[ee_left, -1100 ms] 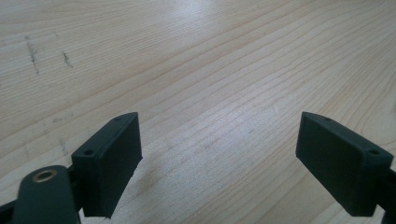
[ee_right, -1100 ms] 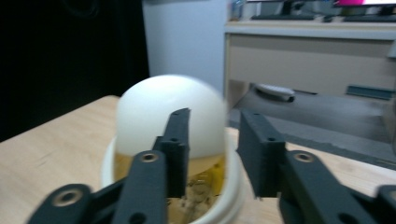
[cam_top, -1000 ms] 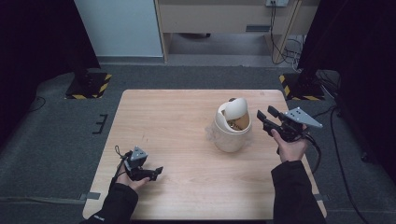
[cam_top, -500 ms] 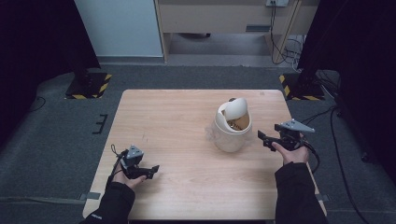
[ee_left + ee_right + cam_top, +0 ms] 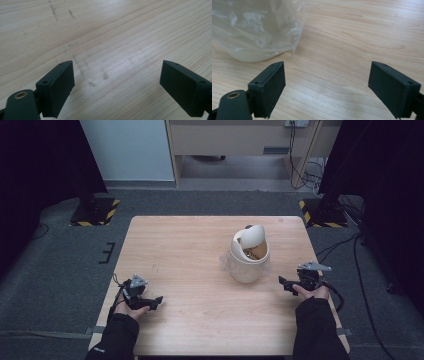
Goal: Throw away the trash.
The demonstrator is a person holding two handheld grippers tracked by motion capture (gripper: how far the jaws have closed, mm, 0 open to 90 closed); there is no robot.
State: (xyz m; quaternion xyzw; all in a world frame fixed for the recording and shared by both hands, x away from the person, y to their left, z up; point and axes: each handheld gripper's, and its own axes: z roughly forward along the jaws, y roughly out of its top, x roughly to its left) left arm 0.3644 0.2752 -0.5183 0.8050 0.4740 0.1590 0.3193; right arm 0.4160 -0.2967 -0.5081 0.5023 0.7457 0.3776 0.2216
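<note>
my left gripper (image 5: 159, 300) is black, with a small grey three-cornered plate on top and a thin black cable looping off its left side. my right gripper (image 5: 283, 282) is black too, topped by a wider grey three-cornered plate, and a thick black cable curls from it toward the right. both my sleeves are black; the left sleeve (image 5: 116, 340) carries a small white mark near the cuff. up close, each gripper has two flat, matte black rectangular jaws with small screw holes in the upper edge and a brass-ringed hole at the near left.
</note>
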